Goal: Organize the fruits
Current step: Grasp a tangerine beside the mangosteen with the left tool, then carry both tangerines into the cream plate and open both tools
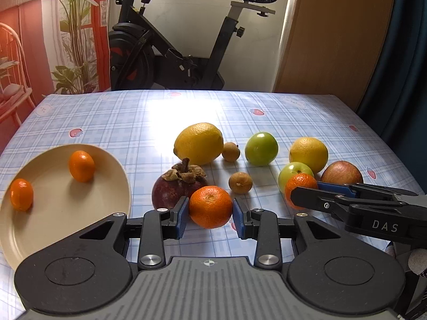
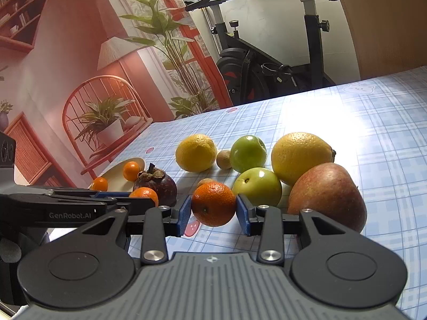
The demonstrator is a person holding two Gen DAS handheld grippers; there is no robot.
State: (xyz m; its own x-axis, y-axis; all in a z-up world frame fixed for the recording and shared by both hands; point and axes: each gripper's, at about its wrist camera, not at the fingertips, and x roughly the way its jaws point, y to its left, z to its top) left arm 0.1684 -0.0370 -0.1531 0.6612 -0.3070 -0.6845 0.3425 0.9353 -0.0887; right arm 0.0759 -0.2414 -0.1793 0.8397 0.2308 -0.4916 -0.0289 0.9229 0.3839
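My left gripper is shut on a tangerine, its blue pads pressing both sides, just in front of a dark mangosteen. To its left lies a cream plate holding two small oranges. My right gripper is shut on a second tangerine, next to a green apple and a reddish mango. In the left wrist view the right gripper reaches in from the right with its tangerine.
On the checked tablecloth behind the grippers lie two lemons, another green apple and two small brown longans. An exercise bike stands beyond the table's far edge.
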